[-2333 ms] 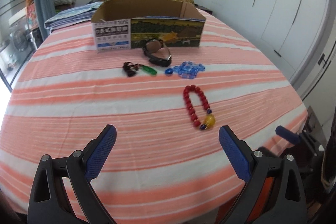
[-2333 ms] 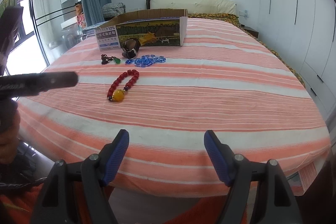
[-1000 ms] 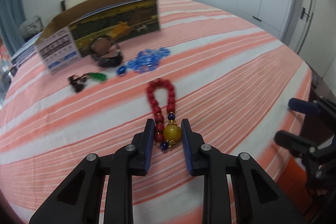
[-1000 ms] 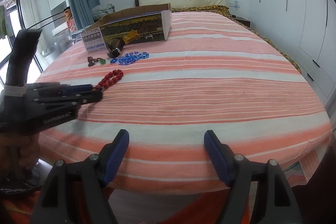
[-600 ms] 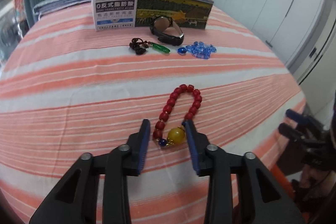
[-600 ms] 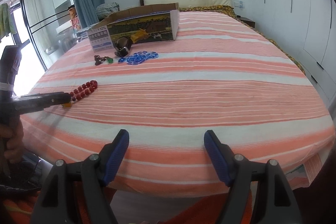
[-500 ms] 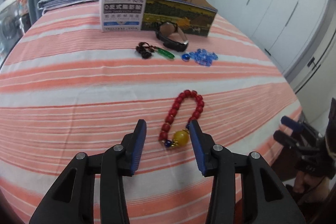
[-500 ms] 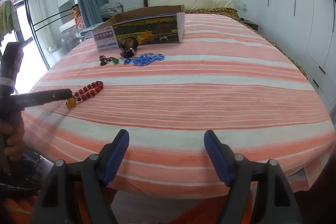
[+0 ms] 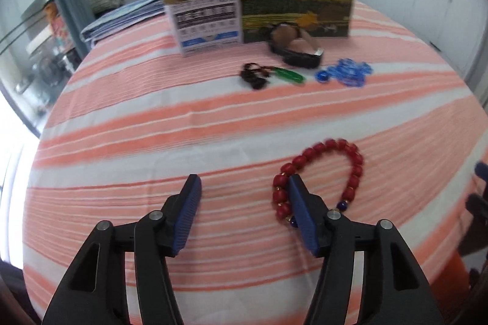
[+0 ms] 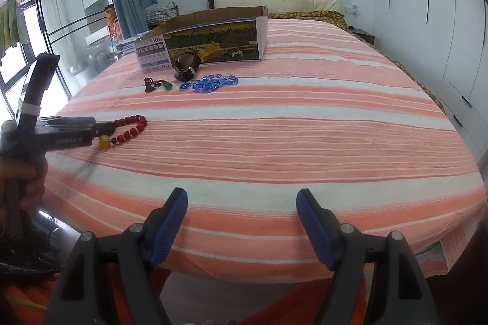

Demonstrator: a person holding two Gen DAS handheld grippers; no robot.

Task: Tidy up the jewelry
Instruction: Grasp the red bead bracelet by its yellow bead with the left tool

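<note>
Claws point(image 9: 244, 191) point(image 10: 241, 204) gape: left beside red bracelet point(image 9: 323, 152), right near bed edge.

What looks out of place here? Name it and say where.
The left gripper is open and offset: the red bead bracelet lies on the striped bedspread beside and partly behind its right finger, not between the fingers.
</note>
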